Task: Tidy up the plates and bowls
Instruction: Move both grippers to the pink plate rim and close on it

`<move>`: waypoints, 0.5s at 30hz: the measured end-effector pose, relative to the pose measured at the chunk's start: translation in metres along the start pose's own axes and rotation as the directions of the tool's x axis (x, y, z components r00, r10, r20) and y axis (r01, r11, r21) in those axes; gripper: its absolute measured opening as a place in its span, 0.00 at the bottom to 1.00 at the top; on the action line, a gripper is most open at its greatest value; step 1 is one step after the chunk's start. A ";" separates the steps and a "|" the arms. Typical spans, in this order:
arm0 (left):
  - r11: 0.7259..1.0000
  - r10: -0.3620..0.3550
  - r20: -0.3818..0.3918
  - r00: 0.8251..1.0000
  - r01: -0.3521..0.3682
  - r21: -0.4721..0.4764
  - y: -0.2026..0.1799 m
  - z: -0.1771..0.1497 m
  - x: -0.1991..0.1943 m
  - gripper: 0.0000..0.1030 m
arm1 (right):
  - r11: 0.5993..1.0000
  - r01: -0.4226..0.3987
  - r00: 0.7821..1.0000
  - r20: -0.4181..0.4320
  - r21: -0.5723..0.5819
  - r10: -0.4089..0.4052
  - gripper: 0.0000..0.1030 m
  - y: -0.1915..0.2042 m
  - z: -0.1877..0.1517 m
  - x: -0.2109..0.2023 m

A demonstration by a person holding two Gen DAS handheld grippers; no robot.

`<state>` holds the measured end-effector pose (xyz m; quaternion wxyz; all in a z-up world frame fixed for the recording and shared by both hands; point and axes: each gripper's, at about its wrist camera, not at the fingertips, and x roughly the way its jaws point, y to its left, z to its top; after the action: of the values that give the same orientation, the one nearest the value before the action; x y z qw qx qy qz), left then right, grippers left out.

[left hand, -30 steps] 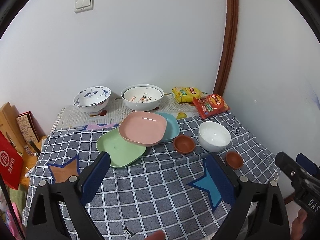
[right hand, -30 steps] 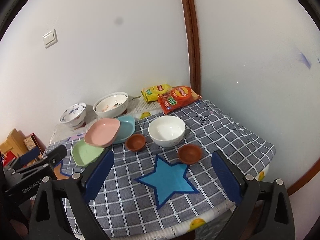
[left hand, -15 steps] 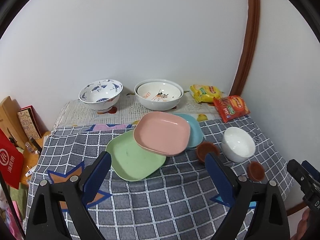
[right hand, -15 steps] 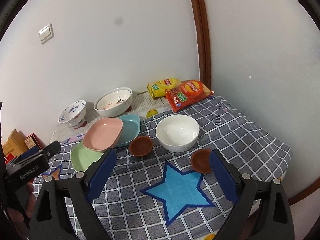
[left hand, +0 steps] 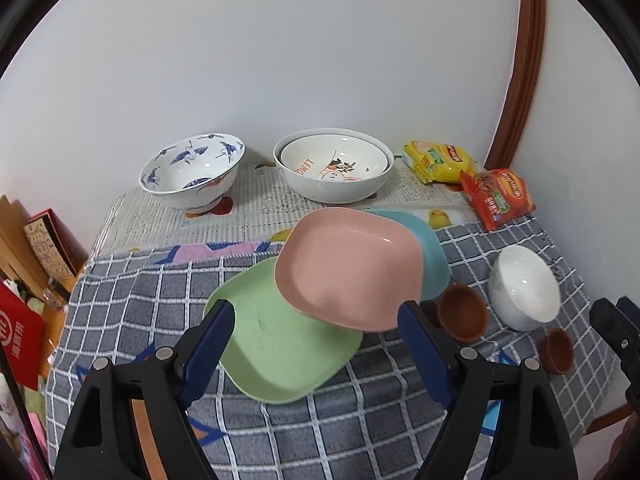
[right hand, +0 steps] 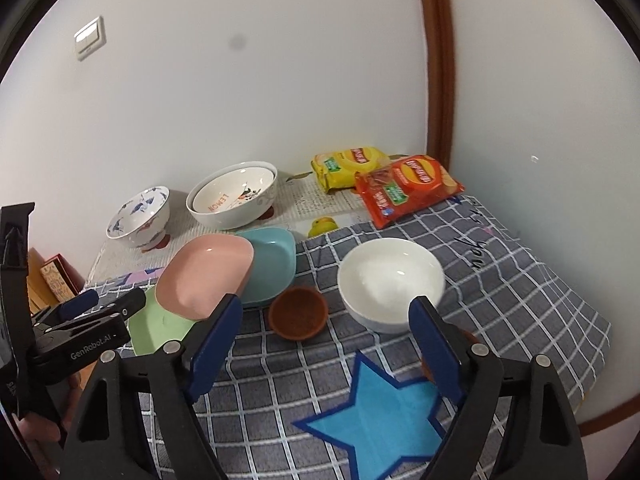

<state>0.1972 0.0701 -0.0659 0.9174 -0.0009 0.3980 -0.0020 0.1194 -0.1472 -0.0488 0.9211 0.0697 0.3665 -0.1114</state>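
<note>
Grey checked cloth covers a desk pushed into a white corner, and the dishes on it are only partly sorted. At the far edge, on newspaper, a blue-patterned bowl stands to the left, and to its right a large white bowl already holds a smaller lemon-printed bowl nested inside. Nearer, three square plates overlap loosely rather than stacking: a green plate lies lowest and nearest, a pink plate rests tilted across it, and a teal plate peeks out behind the pink one on the right. To the right of the plates sit a small brown bowl, then a plain white bowl, with a second small brown bowl nearer still. Two snack packets lie at the far right by a wooden door frame. Left tongs hover over the near edge of the green and pink plates, jaws closing yet pressing on nothing. Right tongs hover just near the brown bowl and white bowl, jaws also closing, empty. By the look of it, one nesting is done; squaring the plates and gathering the loose bowls remain.
</note>
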 end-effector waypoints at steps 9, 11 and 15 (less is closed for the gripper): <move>1.000 0.027 -0.029 0.999 -0.027 -0.001 0.012 0.009 0.035 0.81 | 0.998 -0.047 0.998 -0.046 -0.033 0.046 0.64 0.028 0.008 0.053; 1.000 0.028 -0.029 0.999 -0.028 -0.005 0.016 0.010 0.042 0.80 | 0.998 -0.055 0.996 -0.071 -0.041 0.052 0.63 0.035 0.009 0.066; 1.000 0.027 -0.043 0.999 -0.027 0.004 0.019 0.014 0.057 0.81 | 0.996 -0.079 0.993 -0.093 -0.050 0.074 0.63 0.047 0.010 0.088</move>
<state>0.2468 0.0887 -0.0981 0.9085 0.0059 0.4178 0.0099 0.2003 -0.1173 -0.0998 0.9087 0.0637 0.4078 -0.0629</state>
